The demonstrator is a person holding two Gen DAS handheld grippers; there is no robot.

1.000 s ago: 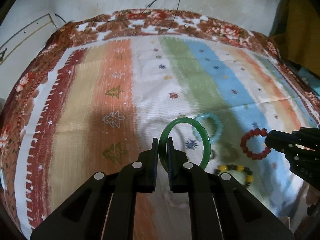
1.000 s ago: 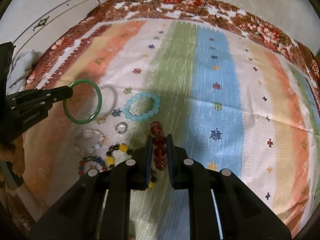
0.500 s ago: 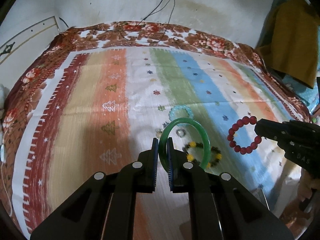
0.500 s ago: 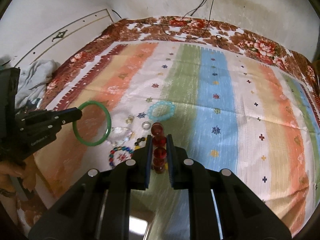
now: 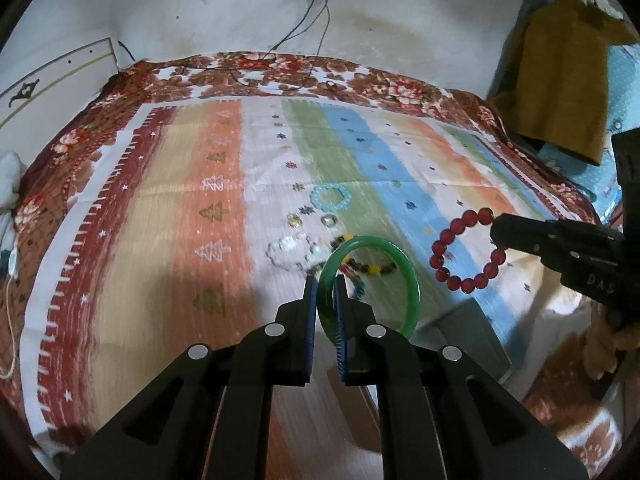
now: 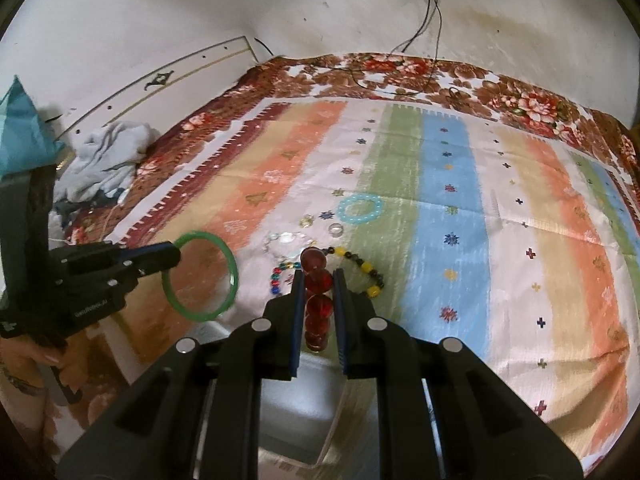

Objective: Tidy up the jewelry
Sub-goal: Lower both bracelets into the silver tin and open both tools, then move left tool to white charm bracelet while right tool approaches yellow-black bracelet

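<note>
My left gripper [image 5: 325, 280] is shut on a green bangle [image 5: 412, 280] and holds it in the air above the near edge of the bed; it also shows in the right wrist view [image 6: 232, 276]. My right gripper [image 6: 317, 274] is shut on a red bead bracelet [image 6: 318, 280], also lifted; the bracelet shows in the left wrist view [image 5: 466, 254]. On the striped bedspread [image 6: 452, 184] lie a light-blue bead bracelet [image 6: 360, 209], a clear ring [image 6: 336, 229], a small gold piece [image 6: 306, 221], a clear crystal bracelet [image 6: 286, 240], a yellow-and-dark bead bracelet [image 6: 370, 272] and a multicoloured bead bracelet [image 6: 276, 278].
A grey box [image 5: 468, 332] sits at the bed's near edge below both grippers; it also shows in the right wrist view [image 6: 296, 404]. Crumpled clothes [image 6: 108, 152] lie left of the bed. Cables [image 6: 432, 28] hang from a wall socket at the back.
Both grippers have risen and pulled back toward the near edge of the bed, each still holding its piece. The jewelry on the bedspread now lies farther ahead, and the grey box has come into view.
</note>
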